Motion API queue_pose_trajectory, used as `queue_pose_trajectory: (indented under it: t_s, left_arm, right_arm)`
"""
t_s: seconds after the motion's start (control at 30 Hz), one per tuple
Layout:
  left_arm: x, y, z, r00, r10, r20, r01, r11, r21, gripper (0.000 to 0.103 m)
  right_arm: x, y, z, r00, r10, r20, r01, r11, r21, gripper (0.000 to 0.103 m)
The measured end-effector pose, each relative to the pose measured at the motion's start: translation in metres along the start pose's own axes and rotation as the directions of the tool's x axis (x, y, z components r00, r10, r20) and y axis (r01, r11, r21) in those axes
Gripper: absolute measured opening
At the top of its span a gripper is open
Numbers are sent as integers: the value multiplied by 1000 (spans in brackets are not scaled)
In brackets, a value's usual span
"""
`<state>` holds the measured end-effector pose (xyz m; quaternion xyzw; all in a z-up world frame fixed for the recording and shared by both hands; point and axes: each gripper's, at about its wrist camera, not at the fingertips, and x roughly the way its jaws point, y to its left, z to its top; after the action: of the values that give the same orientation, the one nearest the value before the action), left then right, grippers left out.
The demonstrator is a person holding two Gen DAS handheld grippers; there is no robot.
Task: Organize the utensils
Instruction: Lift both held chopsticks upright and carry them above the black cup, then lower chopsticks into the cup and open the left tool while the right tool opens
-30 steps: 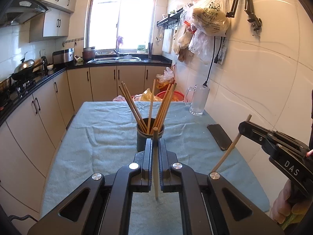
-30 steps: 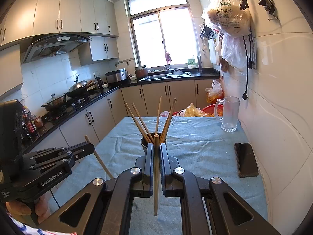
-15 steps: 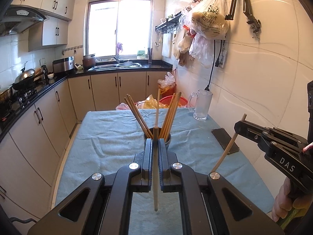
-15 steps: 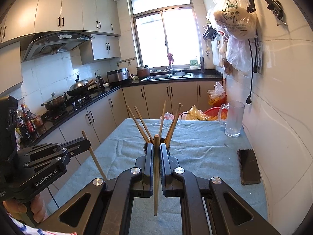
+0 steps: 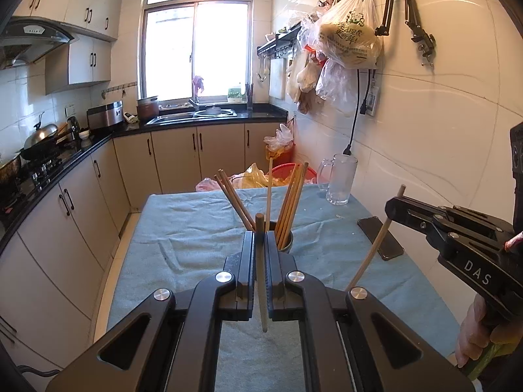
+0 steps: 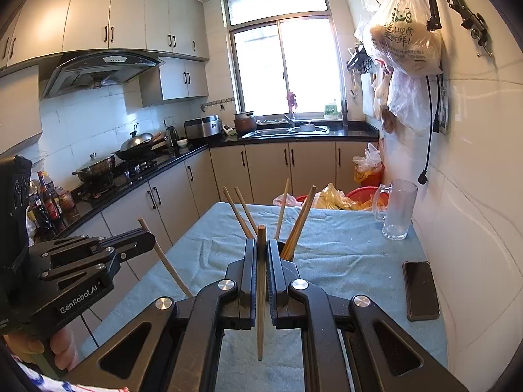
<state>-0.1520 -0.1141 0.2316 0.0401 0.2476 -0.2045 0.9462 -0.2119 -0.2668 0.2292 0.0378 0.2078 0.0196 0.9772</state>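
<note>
Chopstick in my left gripper [image 5: 260,238]: one pale chopstick [image 5: 261,287] pinched upright between my jaws, dark tip poking above them, thin end hanging below.
Chopstick in my right gripper [image 6: 261,245]: one brown chopstick [image 6: 260,294] clamped the same way, upright, tip above the jaws, tail below.
Seen across: from the left camera my right gripper [image 5: 392,207] sits off to the side with its stick slanting down; from the right camera my left gripper [image 6: 143,236] does likewise.
Cup [image 5: 287,240]: dark round holder standing on the table just beyond my jaws, partly hidden behind them.
In the cup: I count about six chopsticks [image 5: 291,202] fanned out, two leaning left, one pale one nearly straight up, the rest leaning right; the right-hand bunch overlaps, so the count is rough.
Table [image 5: 183,228]: covered with a blue cloth, cup near the middle.
Glass mug [image 6: 398,209]: one, clear, at the far corner by the wall; nothing visible inside.
Phone [image 6: 421,290]: one, dark, lying flat along the wall side, well apart from the cup.
My hands: each wraps a gripper handle, one hand [image 5: 474,333] at the right edge.
</note>
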Motion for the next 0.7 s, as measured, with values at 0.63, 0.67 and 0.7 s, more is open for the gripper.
queue_pose_trajectory:
  t_s: [0.63,0.67,0.7]
  left_arm:
    - [3,2,19,998,-58,-5,58,998,24,5]
    - [3,2,21,998,-58,-4,58,998,26,5]
    - [2,3,21,998,-58,-2,58,998,27,5]
  right_arm:
    - [12,3,18,1000,15,17,-15,1000,2,6]
    - [13,2,19,1000,18,16,-18,1000,7,6]
    - [14,1,20,1000,20,15,-20,1000,12,6]
